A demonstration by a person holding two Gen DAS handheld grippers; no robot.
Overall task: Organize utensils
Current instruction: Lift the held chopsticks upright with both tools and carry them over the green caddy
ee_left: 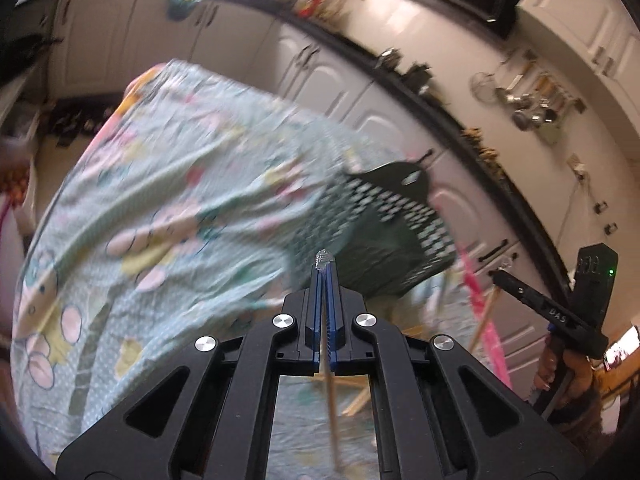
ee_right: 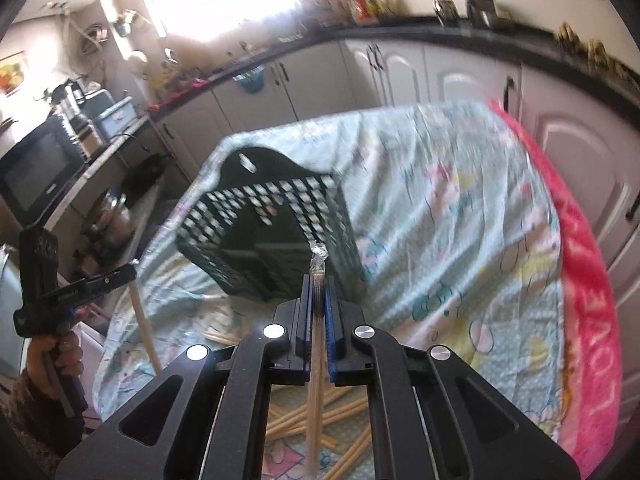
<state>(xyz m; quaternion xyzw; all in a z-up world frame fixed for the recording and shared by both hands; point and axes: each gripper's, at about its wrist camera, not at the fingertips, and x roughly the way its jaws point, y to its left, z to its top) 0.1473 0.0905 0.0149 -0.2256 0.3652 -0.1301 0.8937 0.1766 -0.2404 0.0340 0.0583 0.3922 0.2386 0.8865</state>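
Each gripper is shut on wrapped wooden chopsticks, held above the table. My left gripper [ee_left: 325, 270] pinches one pair [ee_left: 331, 396], its clear wrapper end poking past the tips. My right gripper [ee_right: 318, 280] pinches another pair [ee_right: 314, 412] the same way. A dark green mesh basket [ee_left: 384, 224] stands on the patterned cloth ahead of both grippers; it also shows in the right wrist view [ee_right: 276, 216]. Several loose chopsticks [ee_right: 300, 420] lie on the cloth under the right gripper. Each gripper shows in the other's view: the right one [ee_left: 500, 270] and the left one [ee_right: 134, 270].
A light blue cartoon-print cloth [ee_right: 460, 220] covers the table, with a pink towel [ee_right: 588, 300] along its right edge. White kitchen cabinets [ee_right: 452, 76] and a dark counter stand behind. A microwave [ee_right: 36, 176] sits at the left. Both views are motion-blurred.
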